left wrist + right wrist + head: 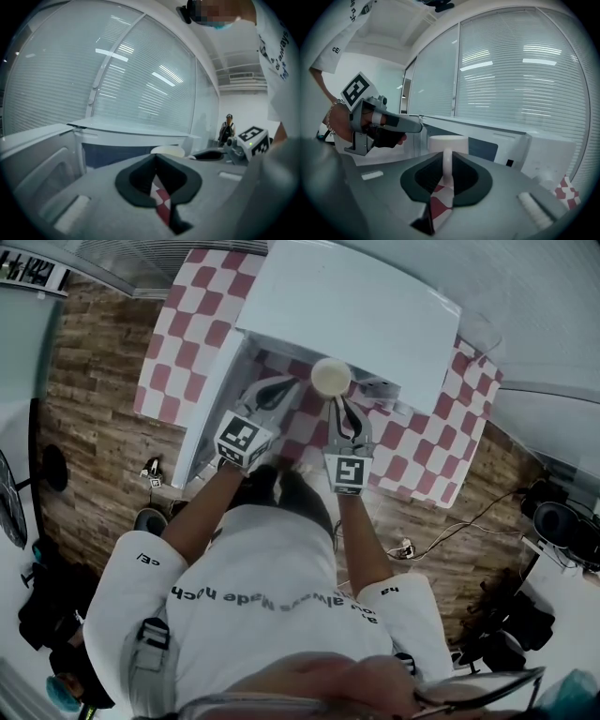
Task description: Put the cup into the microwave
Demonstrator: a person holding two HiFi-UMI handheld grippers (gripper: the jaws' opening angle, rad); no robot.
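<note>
cup [447, 142] handle clamped in right gripper [446, 165], microwave [356, 315] open

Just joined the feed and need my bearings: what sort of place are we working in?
Probably an office or lab staged as a kitchen corner: a white microwave stands on a checkered tablecloth, and glass partitions with blinds run behind it.

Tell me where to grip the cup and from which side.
Take the handle, coming from the side away from the microwave. The cup is upright, its thin vertical handle pointing back at the person, slim enough for the jaws; the round body looks too wide. The right gripper is shut on the handle that way.
</note>
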